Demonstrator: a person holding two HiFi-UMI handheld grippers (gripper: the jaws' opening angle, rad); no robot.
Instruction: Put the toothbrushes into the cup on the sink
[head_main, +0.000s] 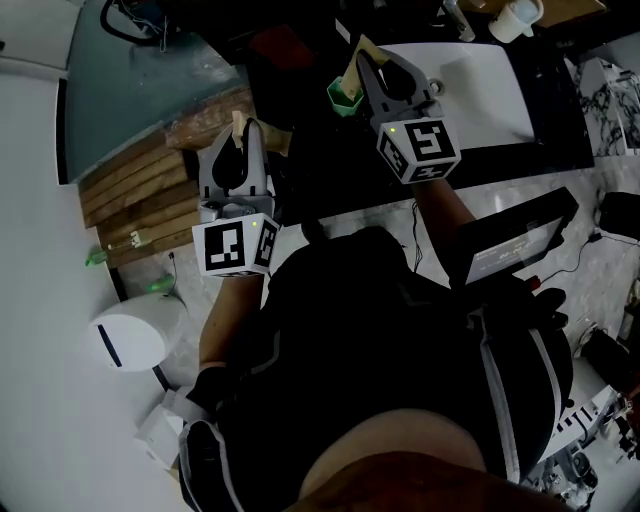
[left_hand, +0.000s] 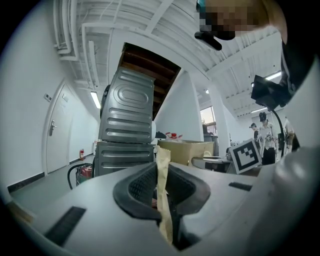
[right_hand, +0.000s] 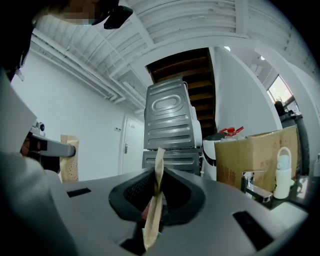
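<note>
Both grippers are raised in front of the person. In the head view, my left gripper (head_main: 243, 140) is shut on a flat toothbrush in a tan paper wrapper (head_main: 238, 122), which sticks out past the jaws. My right gripper (head_main: 372, 62) is shut on a second tan-wrapped toothbrush (head_main: 362, 48) with a green end (head_main: 345, 97) below it. In the left gripper view, the wrapper (left_hand: 163, 170) stands pinched between the pads of my left gripper (left_hand: 162, 172). The right gripper view shows the same for its wrapper (right_hand: 158, 167) and my right gripper (right_hand: 157, 177). A white cup (head_main: 515, 17) stands at the far edge beyond the white sink (head_main: 480, 95).
A wooden slatted board (head_main: 140, 200) lies at the left, and a white round device (head_main: 130, 340) sits on the floor below it. A dark flat device (head_main: 520, 240) lies at the right. Grey stacked machines (left_hand: 125, 130), a cardboard box (right_hand: 255, 155) and a faucet (right_hand: 252, 186) stand ahead.
</note>
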